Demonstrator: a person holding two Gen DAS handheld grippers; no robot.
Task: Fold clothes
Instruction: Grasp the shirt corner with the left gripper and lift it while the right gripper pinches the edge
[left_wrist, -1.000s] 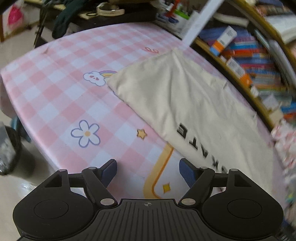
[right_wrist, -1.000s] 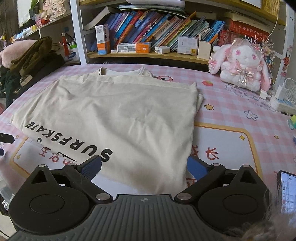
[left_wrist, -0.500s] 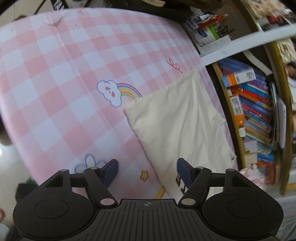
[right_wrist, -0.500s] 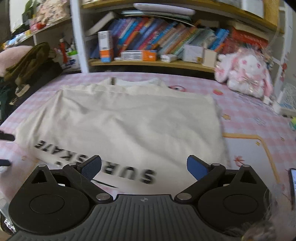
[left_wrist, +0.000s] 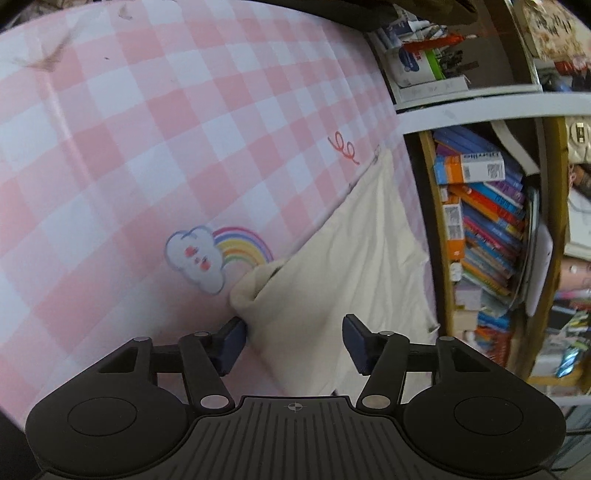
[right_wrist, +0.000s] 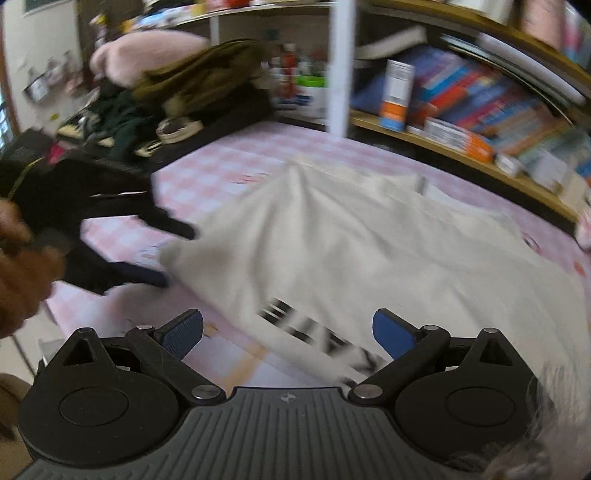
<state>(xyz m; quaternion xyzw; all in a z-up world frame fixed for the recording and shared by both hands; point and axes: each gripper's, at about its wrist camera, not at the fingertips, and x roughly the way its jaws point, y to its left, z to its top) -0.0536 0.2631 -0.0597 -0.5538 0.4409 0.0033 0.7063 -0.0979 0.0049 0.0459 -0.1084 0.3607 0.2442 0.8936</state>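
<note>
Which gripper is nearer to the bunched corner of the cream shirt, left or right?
Left. The left gripper has the bunched corner between its closing jaws. The right gripper hovers open over the shirt's printed edge, away from that corner.

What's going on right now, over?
Left gripper closing around shirt corner. Right gripper open, empty, above the print. Nothing in the way.

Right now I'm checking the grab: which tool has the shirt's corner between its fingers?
The left tool: its jaws are closing around the bunched corner of the cream shirt. The right tool hovers open over the printed hem.
</note>
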